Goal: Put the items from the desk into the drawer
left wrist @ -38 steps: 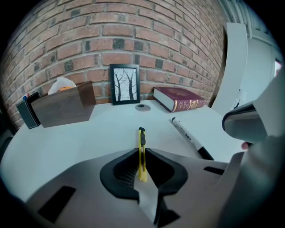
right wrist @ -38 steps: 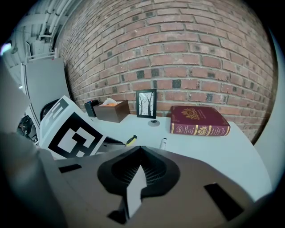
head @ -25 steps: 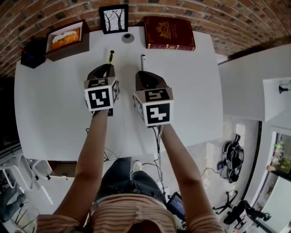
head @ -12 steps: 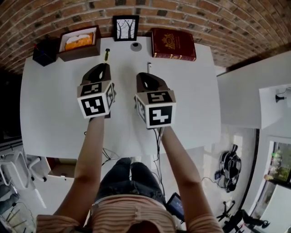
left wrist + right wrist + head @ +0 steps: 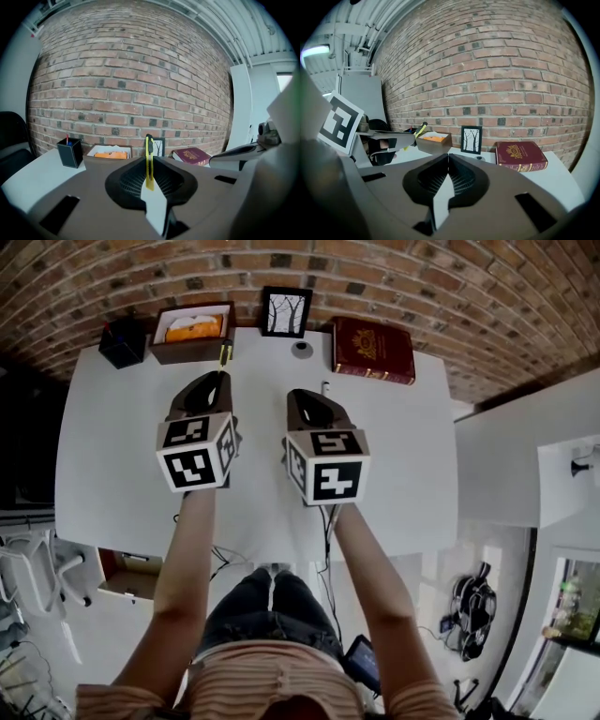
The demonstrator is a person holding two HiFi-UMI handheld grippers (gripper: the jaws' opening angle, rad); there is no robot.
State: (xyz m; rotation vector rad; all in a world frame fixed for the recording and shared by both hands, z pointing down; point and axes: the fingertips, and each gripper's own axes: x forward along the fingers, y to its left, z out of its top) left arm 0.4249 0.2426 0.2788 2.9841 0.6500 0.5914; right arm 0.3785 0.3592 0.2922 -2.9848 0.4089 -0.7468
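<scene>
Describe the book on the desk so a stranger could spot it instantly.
Find the white desk against the brick wall. Along its back edge, the book lies flat at the right end, beyond the framed tree picture. Only it is dark red with a gold emblem.

Two grey handheld grippers: the left gripper (image 5: 149, 161) and the right gripper (image 5: 447, 158). One yellow-and-black utility knife (image 5: 225, 353). One slim white pen (image 5: 325, 387). Along the frame's top: one dark pen cup (image 5: 123, 341), one brown open box (image 5: 183, 353), one black-framed tree picture (image 5: 286, 312), one small grey disc (image 5: 302, 349), one dark red book (image 5: 373, 349). One white table (image 5: 122, 456).
</scene>
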